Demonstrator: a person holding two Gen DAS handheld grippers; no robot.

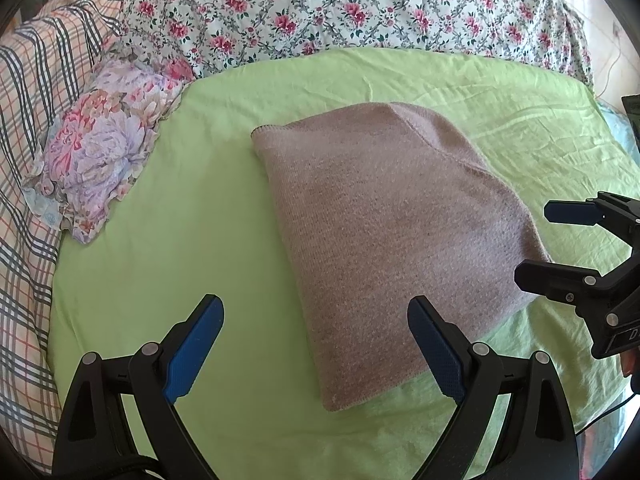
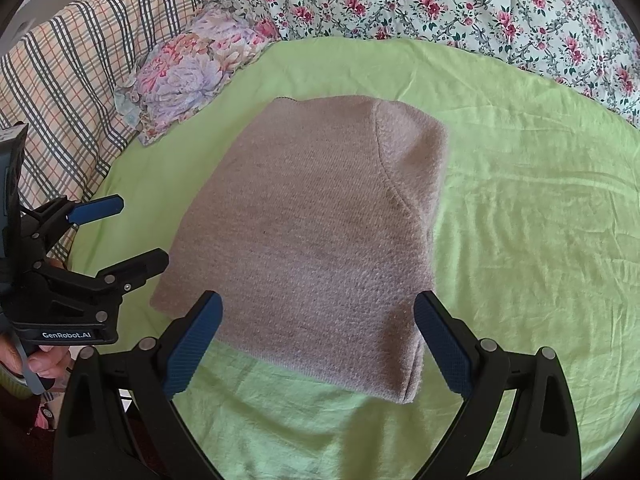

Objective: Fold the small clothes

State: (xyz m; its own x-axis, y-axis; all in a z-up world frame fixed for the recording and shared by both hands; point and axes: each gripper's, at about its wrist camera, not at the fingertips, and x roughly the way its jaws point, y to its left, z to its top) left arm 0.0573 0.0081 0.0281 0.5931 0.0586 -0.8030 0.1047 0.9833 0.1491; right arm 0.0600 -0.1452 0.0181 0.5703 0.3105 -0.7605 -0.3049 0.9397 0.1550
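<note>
A folded mauve-grey knit garment [image 1: 384, 232] lies flat on the green sheet [image 1: 224, 184]; it also shows in the right wrist view [image 2: 320, 232]. My left gripper [image 1: 316, 312] is open and empty, hovering near the garment's near-left edge; it also shows at the left of the right wrist view [image 2: 132, 232]. My right gripper [image 2: 318, 308] is open and empty above the garment's near edge; it also shows at the right of the left wrist view [image 1: 536, 240], beside the garment's right corner.
A floral pillow [image 1: 108, 148] lies at the left of the sheet. A plaid blanket [image 1: 36, 128] is heaped further left. A floral quilt [image 1: 340, 4] runs along the back. The green sheet [image 2: 532, 216] stretches to the right of the garment.
</note>
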